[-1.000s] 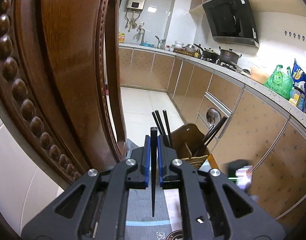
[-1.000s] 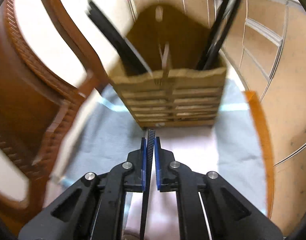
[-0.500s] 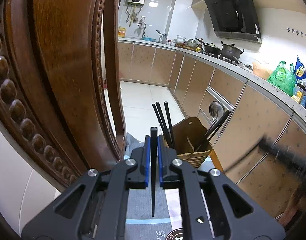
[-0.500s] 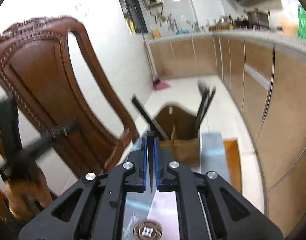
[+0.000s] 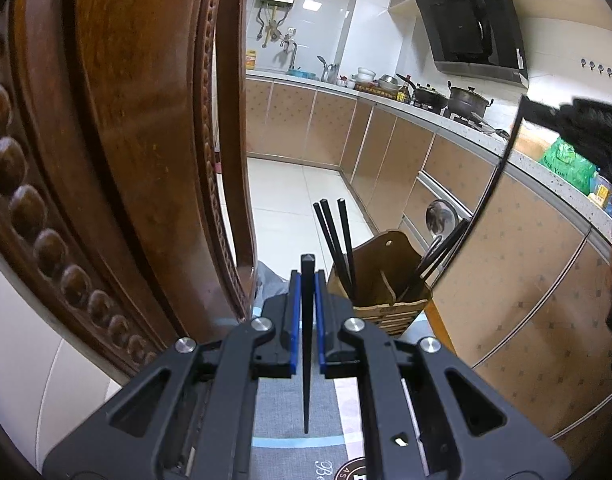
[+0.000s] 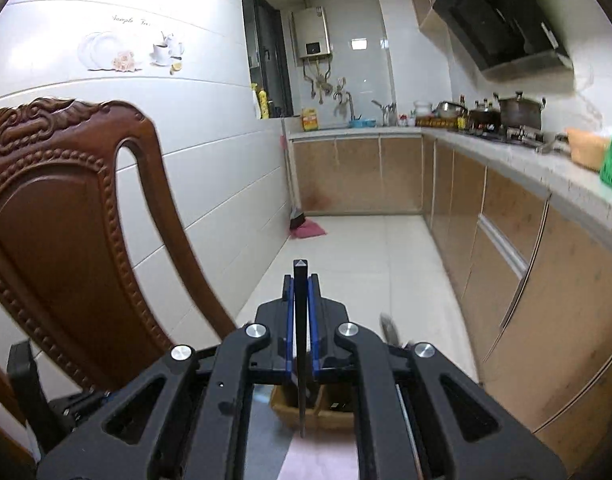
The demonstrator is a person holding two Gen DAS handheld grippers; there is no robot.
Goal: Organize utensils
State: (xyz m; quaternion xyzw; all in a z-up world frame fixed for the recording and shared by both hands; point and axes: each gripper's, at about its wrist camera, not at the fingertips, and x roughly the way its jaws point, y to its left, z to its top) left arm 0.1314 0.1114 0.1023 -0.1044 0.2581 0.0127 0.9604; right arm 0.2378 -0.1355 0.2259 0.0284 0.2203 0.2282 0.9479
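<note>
- Left claw (image 5: pixel 305 280): closed on a black chopstick (image 5: pixel 306 340). The stick is clamped between the blue pads (image 5: pixel 293 320); its square butt stands just above the pad tips and its thin end points down towards the camera.
- Right claw (image 6: pixel 301 292): closed on a second black chopstick (image 6: pixel 300 344), held the same way, butt up and tip down.
- In the left wrist view the right claw shows as a dark blur at the upper right, with its chopstick (image 5: pixel 502 168) hanging as a long thin curved line above the right side of the holder.
- Wooden holder (image 5: pixel 386 280): stands on a grey cloth (image 5: pixel 273 412) at the far edge of the table, just beyond the left claw. A divider splits it into a left and a right compartment.
- Left compartment: three black chopsticks (image 5: pixel 338 240) upright, fanned slightly.
- Right compartment: more dark utensils (image 5: pixel 438 256), leaning right; exact count unclear.
- In the right wrist view the holder (image 6: pixel 318 412) is seen from above, mostly hidden under the claw.
- Carved wooden chair (image 6: pixel 65 220): its back stands left of the table, close beside the left claw.
- Background: kitchen cabinets, pots on the stove, white floor tiles.
</note>
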